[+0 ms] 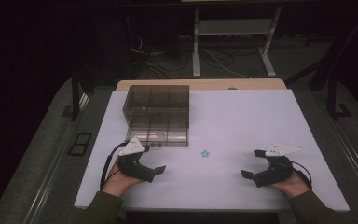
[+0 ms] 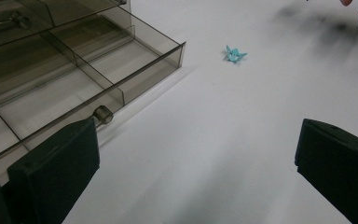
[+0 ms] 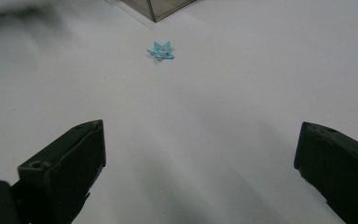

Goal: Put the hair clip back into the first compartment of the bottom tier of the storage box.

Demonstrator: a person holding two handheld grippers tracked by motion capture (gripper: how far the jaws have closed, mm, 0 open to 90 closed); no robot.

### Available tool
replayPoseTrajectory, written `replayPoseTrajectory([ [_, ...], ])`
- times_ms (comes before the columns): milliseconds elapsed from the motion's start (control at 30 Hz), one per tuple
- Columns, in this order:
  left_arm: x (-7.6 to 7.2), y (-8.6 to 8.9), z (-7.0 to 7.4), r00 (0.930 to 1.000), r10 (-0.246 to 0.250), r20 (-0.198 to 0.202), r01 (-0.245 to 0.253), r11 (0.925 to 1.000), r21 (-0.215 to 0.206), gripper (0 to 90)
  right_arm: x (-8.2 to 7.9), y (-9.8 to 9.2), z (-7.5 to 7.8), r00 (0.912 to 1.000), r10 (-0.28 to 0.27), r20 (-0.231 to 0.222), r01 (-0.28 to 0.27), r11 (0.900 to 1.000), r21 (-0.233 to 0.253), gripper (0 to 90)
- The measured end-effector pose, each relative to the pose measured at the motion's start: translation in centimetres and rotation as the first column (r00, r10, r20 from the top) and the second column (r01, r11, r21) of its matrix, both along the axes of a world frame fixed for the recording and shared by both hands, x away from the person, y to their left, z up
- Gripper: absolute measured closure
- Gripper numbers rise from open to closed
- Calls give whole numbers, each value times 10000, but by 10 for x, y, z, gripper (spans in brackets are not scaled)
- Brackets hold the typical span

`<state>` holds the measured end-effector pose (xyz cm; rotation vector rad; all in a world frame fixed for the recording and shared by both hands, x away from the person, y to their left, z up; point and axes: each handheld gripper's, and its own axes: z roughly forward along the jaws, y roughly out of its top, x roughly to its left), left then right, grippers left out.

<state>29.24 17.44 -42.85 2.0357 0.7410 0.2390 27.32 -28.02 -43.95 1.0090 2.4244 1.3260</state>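
1. No legible brand, label or writing on any surface, as far as can be made out.
2. One small blue star-shaped piece (image 1: 205, 153) on the white table (image 1: 242, 121), lying flat between the two grippers, just off the front right corner of the drawer; touched by nothing.
3. One smoky clear plastic organiser box (image 1: 156, 106) toward the far left of the table, with one drawer (image 1: 161, 135) pulled out toward the person.
4. Left gripper (image 1: 154, 162) resting on the table at the front left, right beside the drawer front; jaws spread wide, nothing between them.
5. Right gripper (image 1: 253, 164) at the front right, well apart from the star; jaws equally wide apart, holding nothing.
6. From the high view: both hands, green sleeves, a grey three-cornered plate on each gripper, plus floor cables and a stand's legs beyond the table.
7. From the left gripper view: drawer dividers (image 2: 81, 63) forming several compartments, a small metal knob (image 2: 103, 114) on the drawer front, the star (image 2: 234, 54) further off; exact compartment count hard to tell.
8. From the right gripper view: the star (image 3: 161, 51) straight ahead and a corner of the drawer (image 3: 156, 9) at the top edge.
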Motion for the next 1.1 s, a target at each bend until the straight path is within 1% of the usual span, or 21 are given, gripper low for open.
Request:
replayPoseTrajectory([
  [233,1,-1,0,10000,-62,-5,62,10000,-64,0,0,1,0,10000,1,5,-1,10000,40,14],
  [367,2,-2,-1,9999,-115,-34,115,9999,-36,0,1,0,0,10000,-60,-5,60,9999,160,14],
  [467,2,-3,0,9998,-180,-10,180,9998,-90,18,0,1,0,10000,-44,-46,45,9999,121,14],
  [533,3,-4,1,9999,-172,7,172,9998,-143,19,1,1,0,10000,-52,-19,52,9998,184,14],
  [633,4,-4,1,9998,-189,38,190,9994,-288,30,2,1,-1,9999,-54,-105,55,9999,147,14],
  [733,5,-5,1,9997,-224,17,224,9993,-305,38,1,1,0,10000,-11,-91,13,9998,218,14],
  [767,5,-5,1,9997,-248,50,249,9993,-289,52,1,2,0,10000,42,-86,-40,9997,222,14],
  [867,6,-7,2,9998,-184,-27,183,9990,-409,62,2,3,-1,9999,77,-100,-74,9997,236,14],
  [967,7,-7,3,9998,-201,66,204,9985,-509,81,3,3,-1,9999,35,-145,-30,9995,310,14],
  [1067,7,-7,4,9997,-245,89,250,9977,-633,127,3,3,-1,9999,28,-151,-23,9996,298,14],
  [1100,8,-7,4,9997,-247,85,253,9975,-667,130,3,3,-1,9999,60,-127,-56,9996,294,14],
])
